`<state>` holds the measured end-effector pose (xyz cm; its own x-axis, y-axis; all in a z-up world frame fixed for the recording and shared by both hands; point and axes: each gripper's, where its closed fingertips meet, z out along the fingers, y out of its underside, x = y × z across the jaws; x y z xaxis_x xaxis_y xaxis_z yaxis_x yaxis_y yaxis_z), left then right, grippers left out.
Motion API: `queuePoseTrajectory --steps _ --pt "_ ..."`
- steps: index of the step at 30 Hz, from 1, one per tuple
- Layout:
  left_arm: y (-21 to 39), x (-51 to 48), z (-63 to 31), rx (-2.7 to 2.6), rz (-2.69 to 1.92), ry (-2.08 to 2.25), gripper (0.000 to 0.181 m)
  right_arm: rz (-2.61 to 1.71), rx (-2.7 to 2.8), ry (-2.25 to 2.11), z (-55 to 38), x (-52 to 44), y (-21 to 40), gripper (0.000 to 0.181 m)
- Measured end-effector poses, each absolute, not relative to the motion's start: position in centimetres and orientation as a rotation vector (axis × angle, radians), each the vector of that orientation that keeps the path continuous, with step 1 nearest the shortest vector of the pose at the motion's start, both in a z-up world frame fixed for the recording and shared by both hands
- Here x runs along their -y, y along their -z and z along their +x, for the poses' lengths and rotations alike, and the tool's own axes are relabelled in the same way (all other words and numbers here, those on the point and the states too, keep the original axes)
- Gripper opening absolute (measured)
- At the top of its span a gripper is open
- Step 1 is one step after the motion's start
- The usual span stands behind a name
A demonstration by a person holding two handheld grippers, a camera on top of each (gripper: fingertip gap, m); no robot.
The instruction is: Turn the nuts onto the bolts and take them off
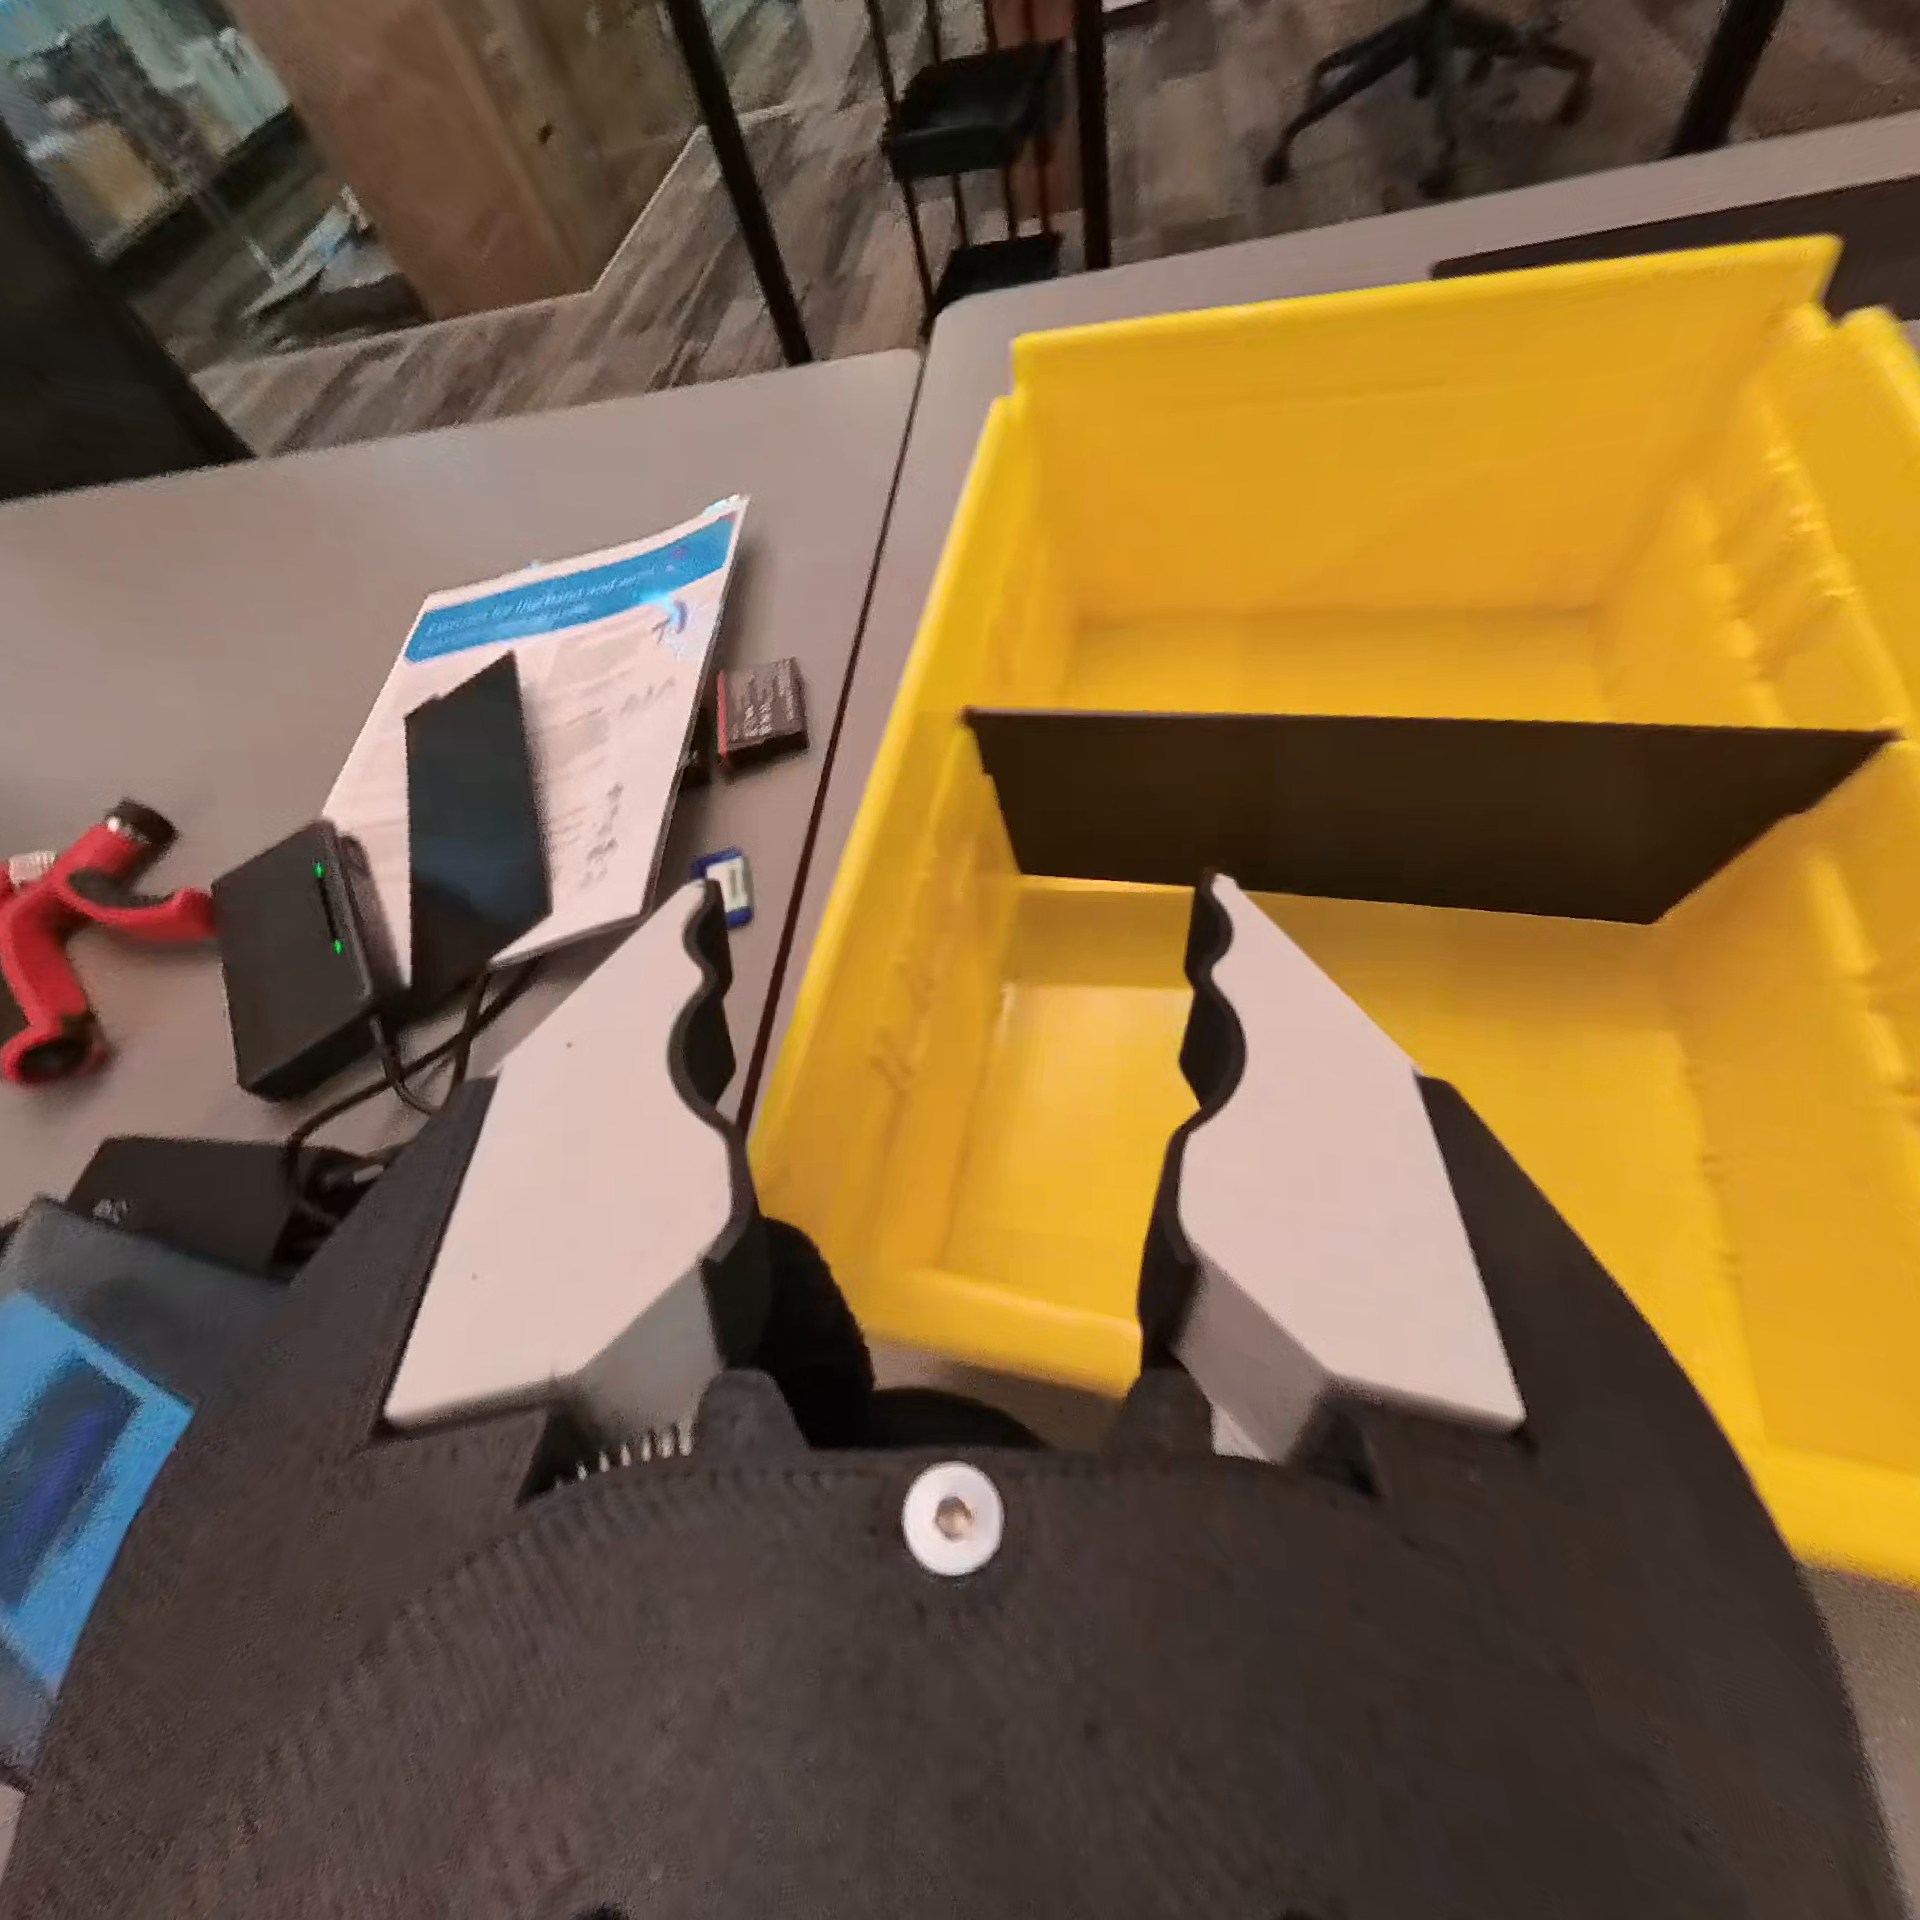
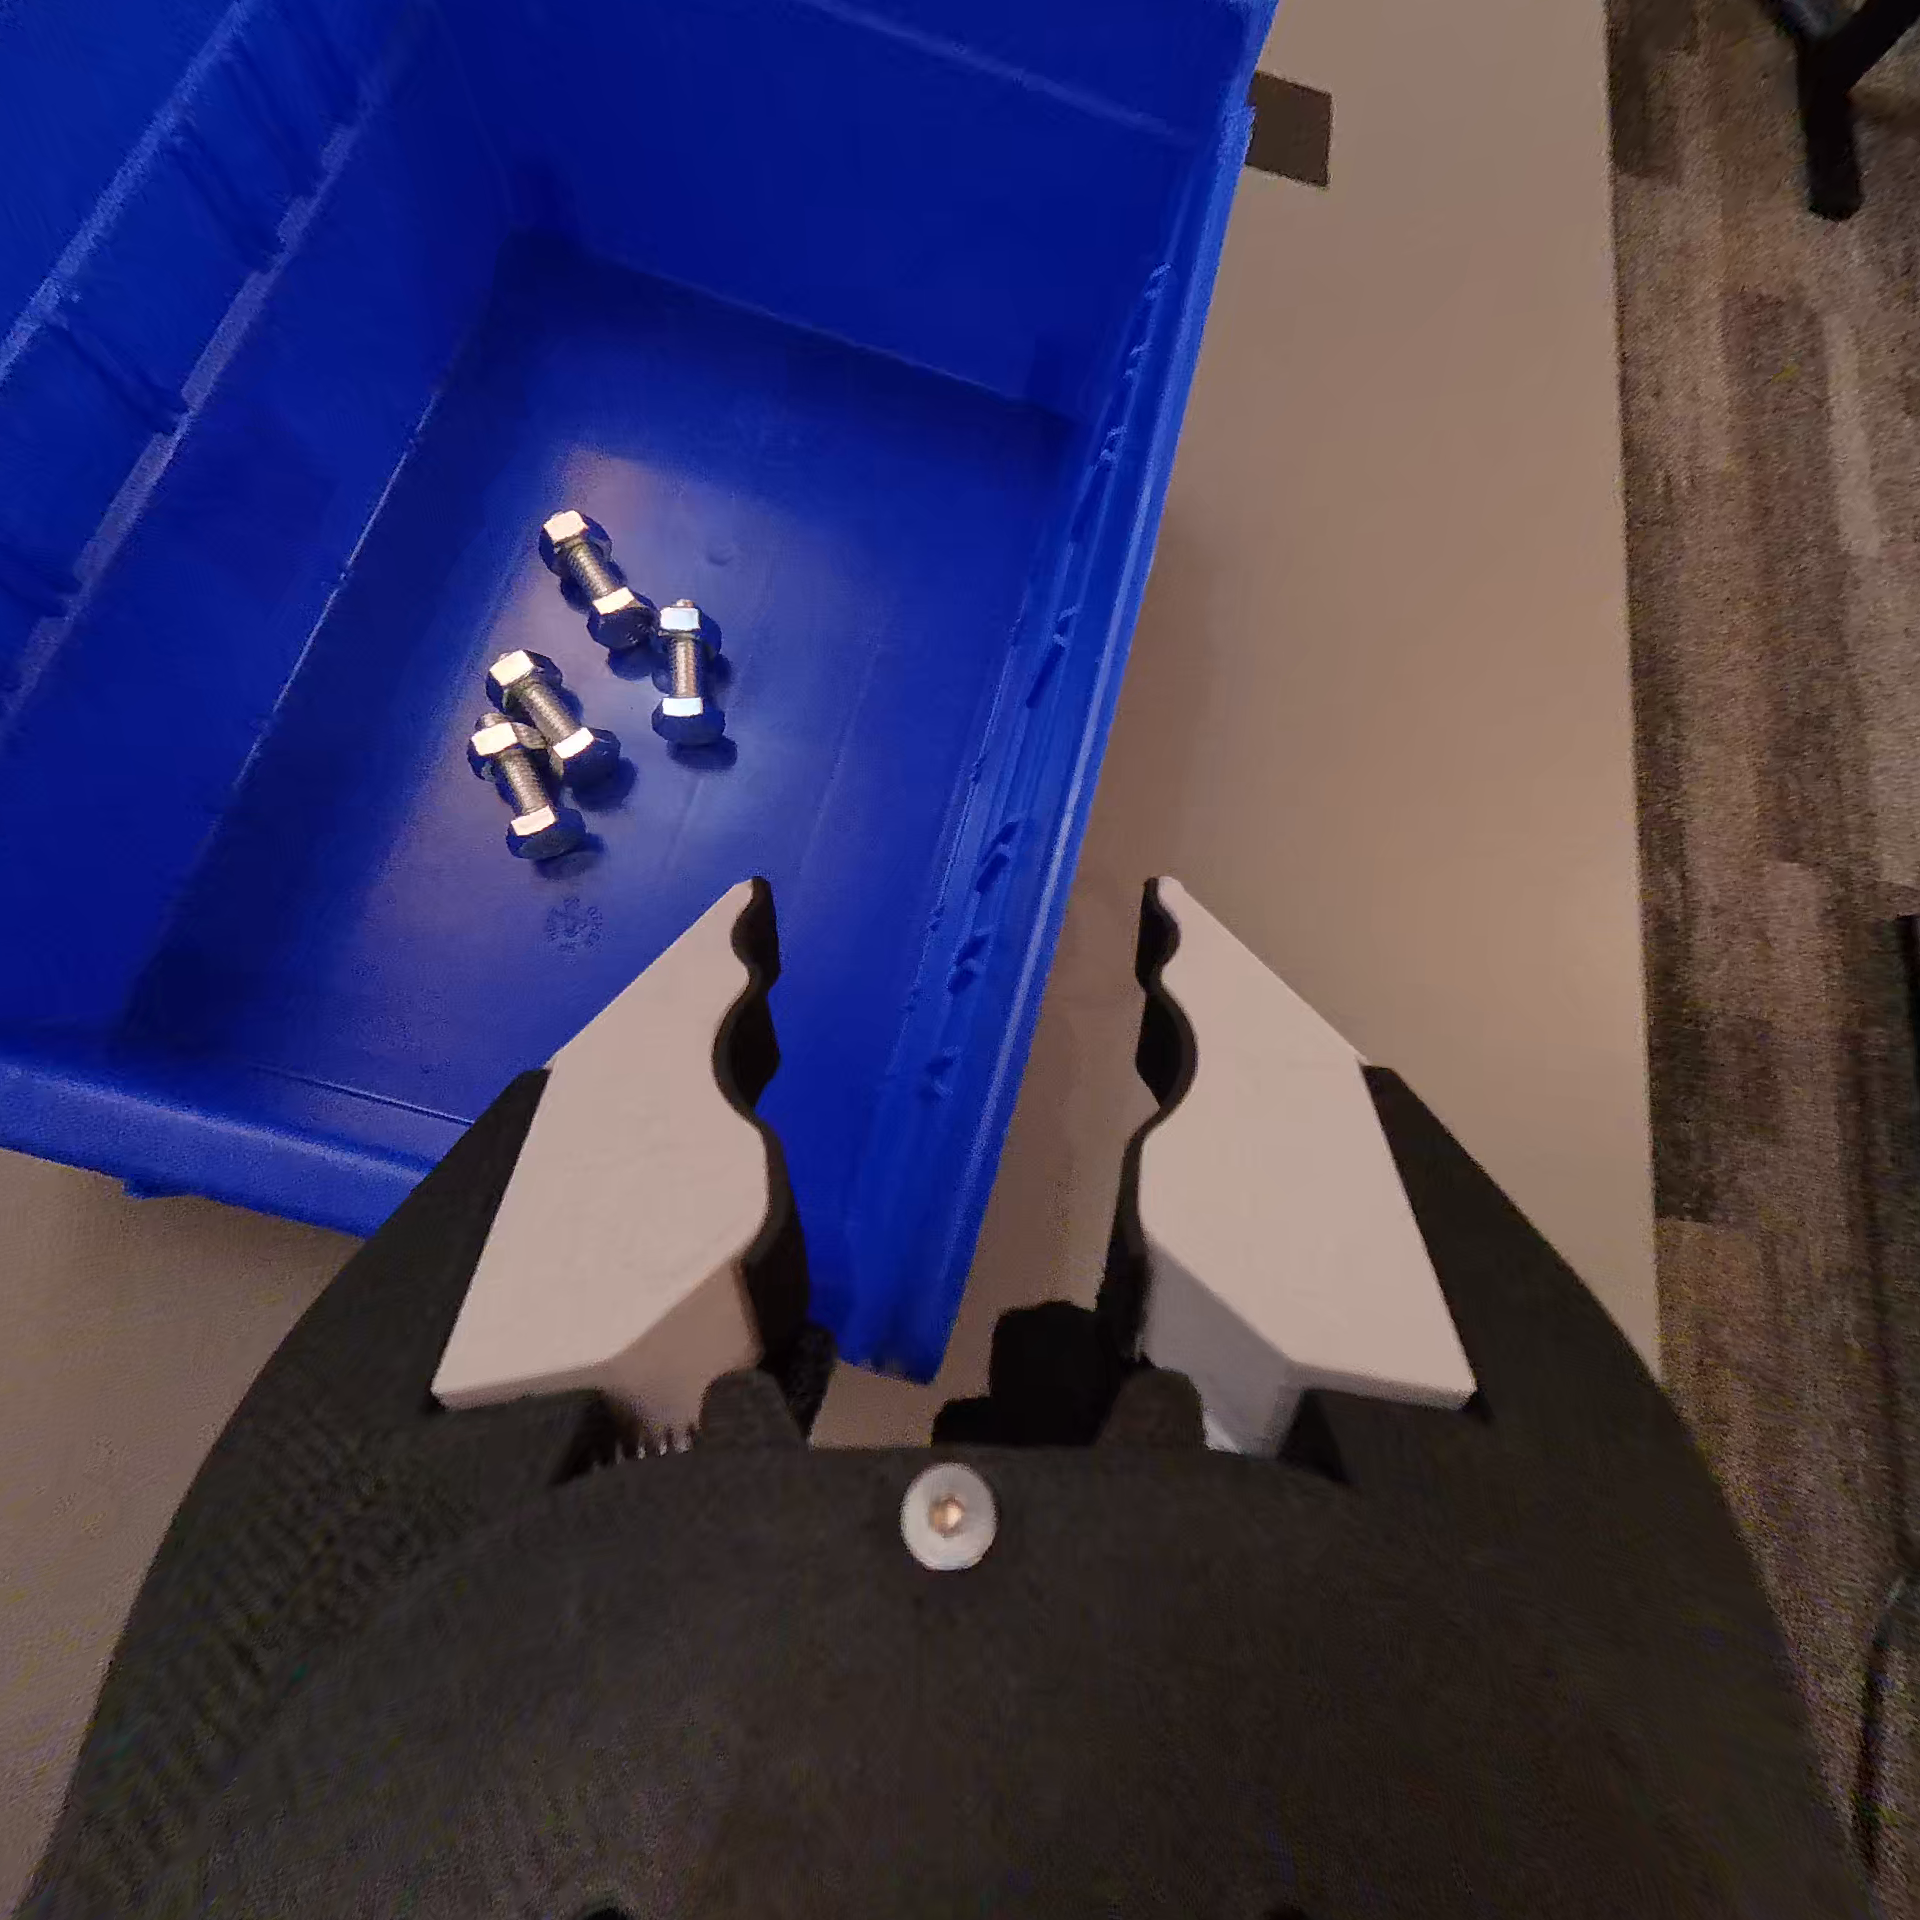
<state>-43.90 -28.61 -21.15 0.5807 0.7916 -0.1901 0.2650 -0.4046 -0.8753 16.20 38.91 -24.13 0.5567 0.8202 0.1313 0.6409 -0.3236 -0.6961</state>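
Four bolts (image 2: 582, 675) with nuts on are seen bunched in the blue bin (image 2: 1091, 727); right gripper (image 2: 958, 894) and left gripper (image 1: 951, 899) are held spread, empty; two touching bolts may be pinched together

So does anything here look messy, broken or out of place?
Nothing looks broken or spilled. Four bolts with nuts on lie loosely on the floor of the blue bin, two of them touching. The yellow bin shows nothing inside but its black divider. Both grippers hang open and hold nothing.
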Motion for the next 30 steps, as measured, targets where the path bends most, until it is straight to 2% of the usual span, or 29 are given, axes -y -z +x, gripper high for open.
queuePoseTrajectory --steps 9,13,15,17,19,20,27,30 --pt "26.5 31.5 -45.8 1.074 -1.955 -0.534 0.079 -2.088 1.196 -0.374 15.3 -38.0 26.4 0.058" --pt "26.7 30.7 -45.5 1.093 -1.885 -0.375 0.06 -2.081 1.184 -0.402 15.3 -37.9 26.6 0.051" --pt "26.7 29.9 -45.0 1.064 -1.874 -0.3 0.042 -2.079 1.181 -0.409 15.4 -37.9 26.6 0.049" --pt "26.7 29.5 -44.4 1.042 -1.885 -0.256 0.035 -2.079 1.175 -0.42 15.4 -37.9 26.6 0.047" --pt "26.6 29.1 -43.6 0.996 -1.907 -0.19 0.012 -2.08 1.169 -0.428 15.4 -38.0 26.6 0.043" --pt "26.6 29.0 -43.3 0.982 -1.919 -0.187 0.007 -2.083 1.168 -0.435 15.5 -37.9 26.6 0.04" --pt "26.6 28.2 -42.6 0.902 -1.977 -0.215 0.008 -2.08 1.159 -0.492 15.5 -37.5 26.9 0.028" --pt "26.6 27.3 -42.6 0.915 -1.933 -0.165 0.021 -2.081 1.148 -0.496 15.5 -37.4 26.9 0.027"
